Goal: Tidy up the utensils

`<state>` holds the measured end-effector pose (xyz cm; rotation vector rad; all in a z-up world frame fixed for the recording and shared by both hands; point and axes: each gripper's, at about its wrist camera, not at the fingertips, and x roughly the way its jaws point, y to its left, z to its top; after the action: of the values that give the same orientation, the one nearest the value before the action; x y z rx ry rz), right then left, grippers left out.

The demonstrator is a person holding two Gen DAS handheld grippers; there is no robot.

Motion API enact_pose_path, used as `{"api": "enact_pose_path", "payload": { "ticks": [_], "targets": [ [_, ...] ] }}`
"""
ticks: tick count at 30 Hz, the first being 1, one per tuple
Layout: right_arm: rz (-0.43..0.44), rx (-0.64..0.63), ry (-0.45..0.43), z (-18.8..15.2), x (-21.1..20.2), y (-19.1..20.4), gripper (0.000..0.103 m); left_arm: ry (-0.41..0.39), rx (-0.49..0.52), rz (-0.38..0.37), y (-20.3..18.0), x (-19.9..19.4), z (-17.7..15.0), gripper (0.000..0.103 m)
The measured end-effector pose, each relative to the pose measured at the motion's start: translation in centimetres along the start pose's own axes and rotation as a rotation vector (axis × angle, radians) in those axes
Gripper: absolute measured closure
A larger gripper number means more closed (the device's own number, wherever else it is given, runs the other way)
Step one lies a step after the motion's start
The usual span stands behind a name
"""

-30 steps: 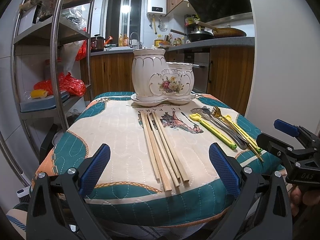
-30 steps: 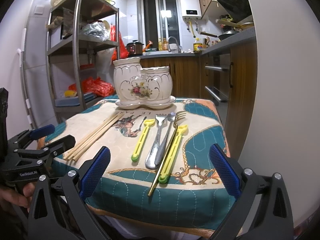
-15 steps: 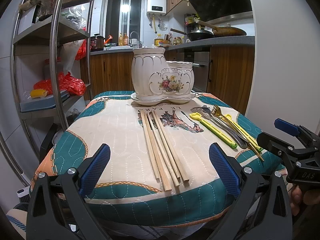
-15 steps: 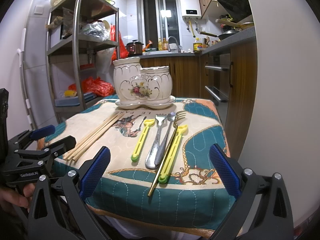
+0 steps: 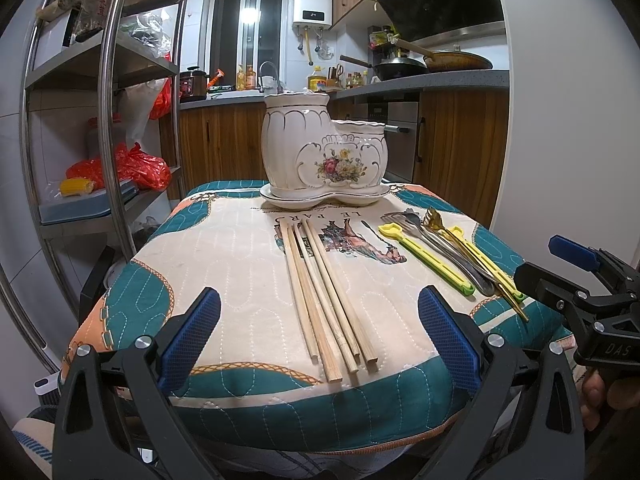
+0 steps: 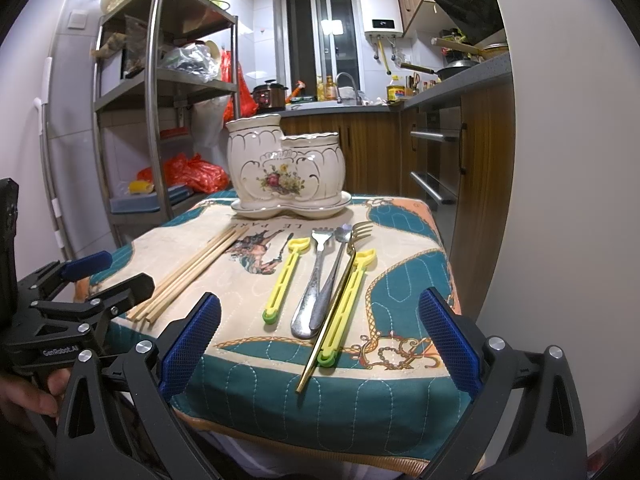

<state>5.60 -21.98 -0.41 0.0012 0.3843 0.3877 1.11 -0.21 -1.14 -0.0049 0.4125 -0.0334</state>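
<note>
The left gripper [image 5: 319, 334] is hanging just in front of the near edge of the worktop [image 5: 224, 248], and its two blue fingers [image 5: 192, 336] are spread wide apart with nothing between them. The right gripper [image 6: 319, 334] is waiting at the near edge too, a bit further to the right, and its fingers [image 6: 448, 336] are also spread wide and holding nothing. A person's hand [image 6: 28, 392] is gripping the handle of the left gripper.

A quilted cloth in teal, cream and orange is covering the worktop. A white holder [image 5: 324, 152] with painted flowers is standing upright on its saucer at the far end. It has a tall cup on the left and a shorter cup on the right.

A bunch of wooden chopsticks [image 5: 324, 296] is lying flat in the middle of the cloth, right in front of the left gripper. To their right, a yellow clip [image 6: 286, 280] is lying by itself. Next to it, a silver fork [image 6: 316, 276] and a silver spoon [image 6: 330, 280] are lying side by side and touching. A gold fork [image 6: 340, 296] is leaning across a second yellow clip [image 6: 348, 304], and its thin handle is poking past the front edge. All of these are lying well apart from the holder.

A metal shelf rack [image 6: 156, 92] is standing to the left of the worktop.
</note>
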Motion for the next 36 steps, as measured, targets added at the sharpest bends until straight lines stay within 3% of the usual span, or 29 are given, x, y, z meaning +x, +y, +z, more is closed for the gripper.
{"api": "enact_pose_path", "payload": {
  "ticks": [17, 29, 36],
  "targets": [
    [-0.002, 0.005, 0.002, 0.3, 0.1, -0.1, 0.004, 0.009, -0.004, 0.003, 0.2, 0.2, -0.3, 0.006],
    [0.011, 0.033, 0.029, 0.7, 0.9, -0.8, 0.004, 0.066, -0.023, 0.082, 2.7, 2.2, 2.0, 0.006],
    [0.018, 0.039, 0.032, 0.9, 1.0, -1.0, 0.005, 0.224, 0.000, 0.082, 4.4, 6.2, 3.6, 0.031]
  ]
}}
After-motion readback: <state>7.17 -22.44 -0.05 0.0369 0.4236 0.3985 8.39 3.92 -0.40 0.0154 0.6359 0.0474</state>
